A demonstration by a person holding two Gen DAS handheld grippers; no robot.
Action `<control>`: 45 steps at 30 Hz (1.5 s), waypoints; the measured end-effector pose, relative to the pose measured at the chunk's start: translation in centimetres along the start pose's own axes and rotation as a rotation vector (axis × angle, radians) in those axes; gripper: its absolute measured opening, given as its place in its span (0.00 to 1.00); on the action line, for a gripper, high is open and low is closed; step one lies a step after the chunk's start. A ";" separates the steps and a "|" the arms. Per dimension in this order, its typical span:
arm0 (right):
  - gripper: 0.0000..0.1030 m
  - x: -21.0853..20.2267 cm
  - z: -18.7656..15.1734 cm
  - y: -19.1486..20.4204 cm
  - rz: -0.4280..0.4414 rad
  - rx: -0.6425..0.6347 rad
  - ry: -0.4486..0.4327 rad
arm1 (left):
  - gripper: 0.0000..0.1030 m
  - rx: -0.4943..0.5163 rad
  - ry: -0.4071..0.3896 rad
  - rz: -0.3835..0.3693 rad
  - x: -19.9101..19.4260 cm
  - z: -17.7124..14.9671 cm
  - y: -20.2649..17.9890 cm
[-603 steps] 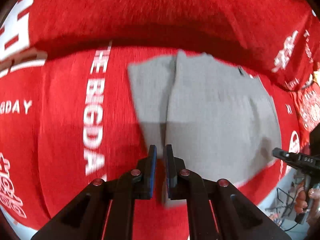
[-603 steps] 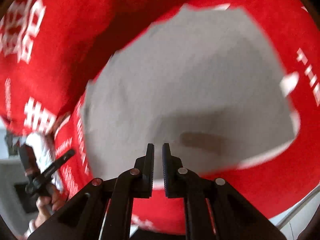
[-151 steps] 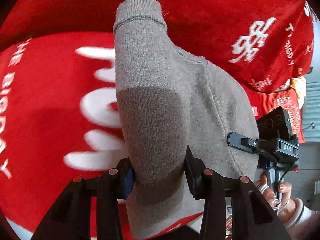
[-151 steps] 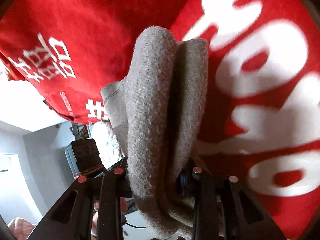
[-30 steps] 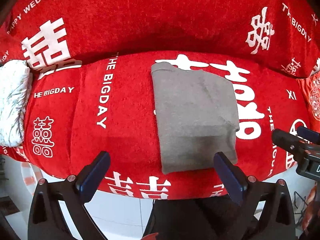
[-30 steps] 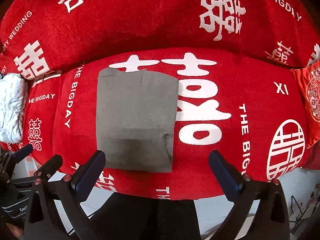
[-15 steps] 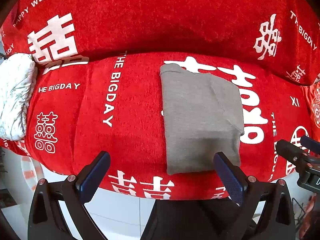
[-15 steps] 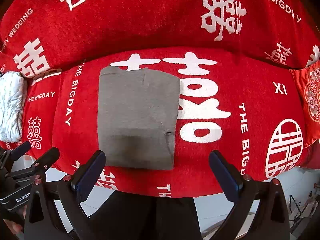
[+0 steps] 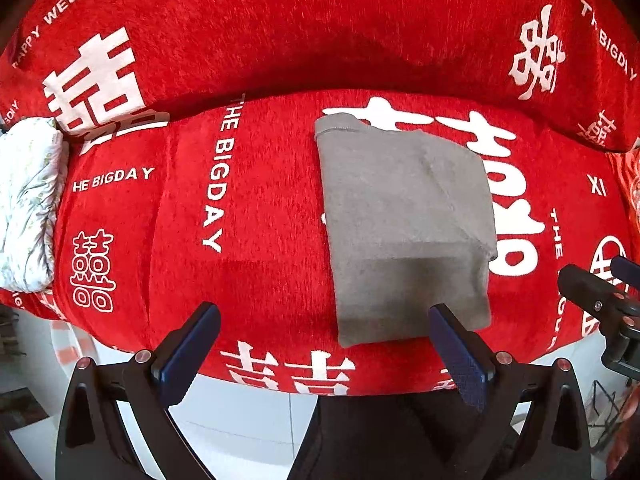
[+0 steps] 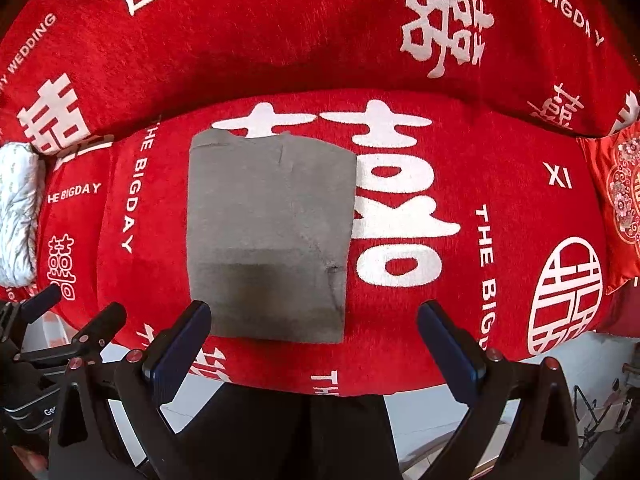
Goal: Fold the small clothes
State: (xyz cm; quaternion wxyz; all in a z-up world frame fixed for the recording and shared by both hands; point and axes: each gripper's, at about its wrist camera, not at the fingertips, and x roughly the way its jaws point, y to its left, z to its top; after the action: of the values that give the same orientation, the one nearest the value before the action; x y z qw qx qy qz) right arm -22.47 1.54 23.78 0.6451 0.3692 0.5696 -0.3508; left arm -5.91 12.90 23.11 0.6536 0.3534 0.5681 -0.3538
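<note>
Garment: the grey knit garment [image 9: 404, 224] lies folded into a flat, near-rectangular block on the seat, ribbed hem at its far left corner, one seam running slantwise across the top layer.
Garment position: it rests on the large white characters of the red cover [image 9: 260, 200], its near edge close to the seat's front edge.
Left gripper: my left gripper [image 9: 324, 344] is spread wide and holds nothing; it is held above and short of the seat front, and the garment appears ahead and toward my right finger.
Right gripper: my right gripper [image 10: 314, 340] is likewise spread wide and empty; the garment appears ahead and toward my left finger, whose tip overlaps the near left corner in this view. Contact: cannot tell, though the fingers look raised clear of it.
Cover: red, printed in white with "THE BIGDAY" and "HAPPY WEDDING", over seat and backrest.
Surroundings: a white patterned bundle [image 9: 28, 200] at the far left end; a red embroidered cushion [image 10: 620, 200] at the right end; pale tiled floor [image 9: 248, 424] below.
</note>
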 end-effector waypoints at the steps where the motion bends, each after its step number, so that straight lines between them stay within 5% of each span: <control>1: 1.00 0.1 0.1 0.0 0.000 -0.002 0.002 | 1.00 0.001 0.000 0.001 0.1 0.0 0.0; 45: 1.00 0.6 0.5 -0.3 -0.002 -0.011 0.019 | 1.00 -0.013 -0.004 0.047 0.1 0.8 0.0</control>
State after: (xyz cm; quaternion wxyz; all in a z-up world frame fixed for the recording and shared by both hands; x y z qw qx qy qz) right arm -22.39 0.95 23.23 0.6414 0.3684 0.5781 -0.3445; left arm -5.52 12.17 23.08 0.6653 0.3616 0.5605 -0.3354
